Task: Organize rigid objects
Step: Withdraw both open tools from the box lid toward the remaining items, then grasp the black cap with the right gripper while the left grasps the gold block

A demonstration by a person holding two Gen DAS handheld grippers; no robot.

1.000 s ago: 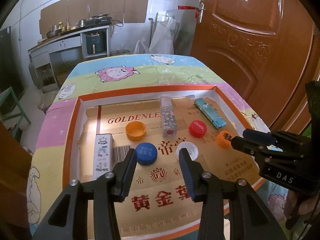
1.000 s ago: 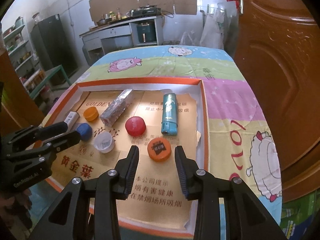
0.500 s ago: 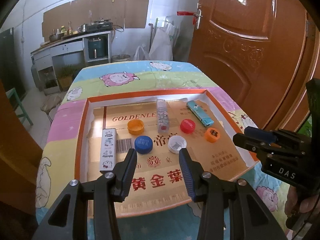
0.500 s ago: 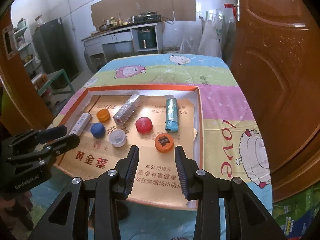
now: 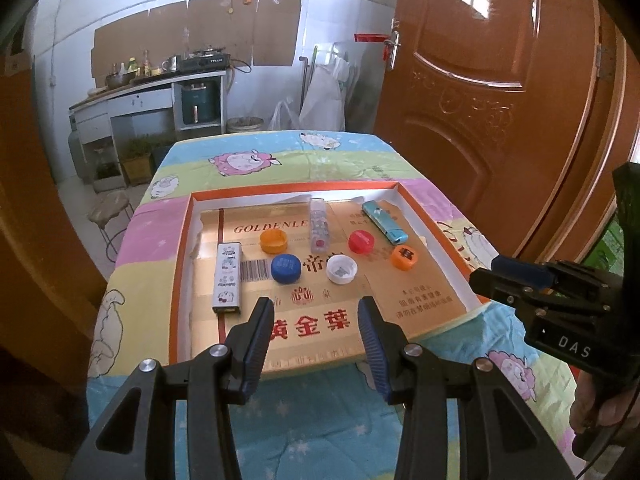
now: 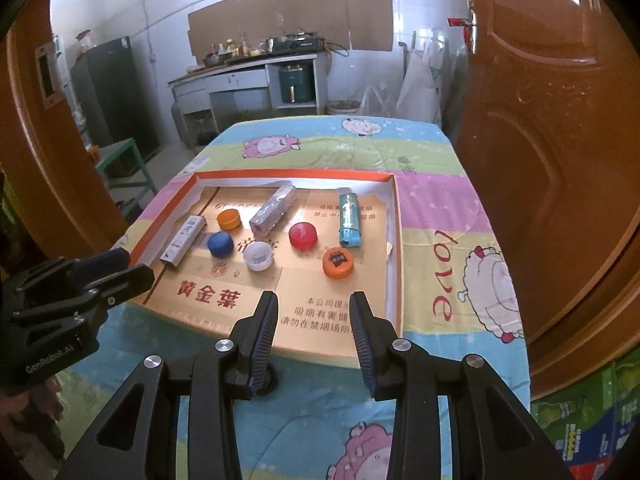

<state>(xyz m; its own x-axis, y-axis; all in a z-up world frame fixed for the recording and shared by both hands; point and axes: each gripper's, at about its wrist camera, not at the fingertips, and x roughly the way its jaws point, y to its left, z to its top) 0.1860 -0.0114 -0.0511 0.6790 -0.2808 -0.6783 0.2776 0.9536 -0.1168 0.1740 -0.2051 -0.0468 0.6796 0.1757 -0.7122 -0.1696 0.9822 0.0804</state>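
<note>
Both grippers have drawn back and up from the tray (image 5: 182, 264) since a second ago, so the whole box now sits smaller and farther off in each wrist view, with a band of blue cloth showing between the fingertips and the tray's near edge. Nothing inside the tray appears to have shifted.

Left gripper (image 5: 316, 320) hangs with its jaws parted and nothing between them; right gripper (image 6: 314, 314) is likewise released and empty, its jaws set a little closer. Neither touches anything (the pullback reads as a step away from a finished layout, or a pause before a fresh reach, and I cannot tell which).

On the tray's printed card lining, the pieces lie apart from one another in loose rows. A white lighter (image 5: 228, 276) lies lengthwise near the left wall, a clear patterned lighter (image 5: 319, 226) points toward the far wall in the middle, and a teal lighter (image 5: 384, 226) slants near the right wall. Between them sit five bottle caps: orange cap (image 5: 273, 240), blue cap (image 5: 286, 268), white cap (image 5: 341, 270) lying open side up, red cap (image 5: 361, 241) and a printed orange cap (image 5: 404, 257).

Spacing looks deliberate: each piece has free room on both sides, which would let a pair of fingers close on it without nudging a neighbour. Long items keep to the outside and middle lanes, caps fill the gaps.
</note>
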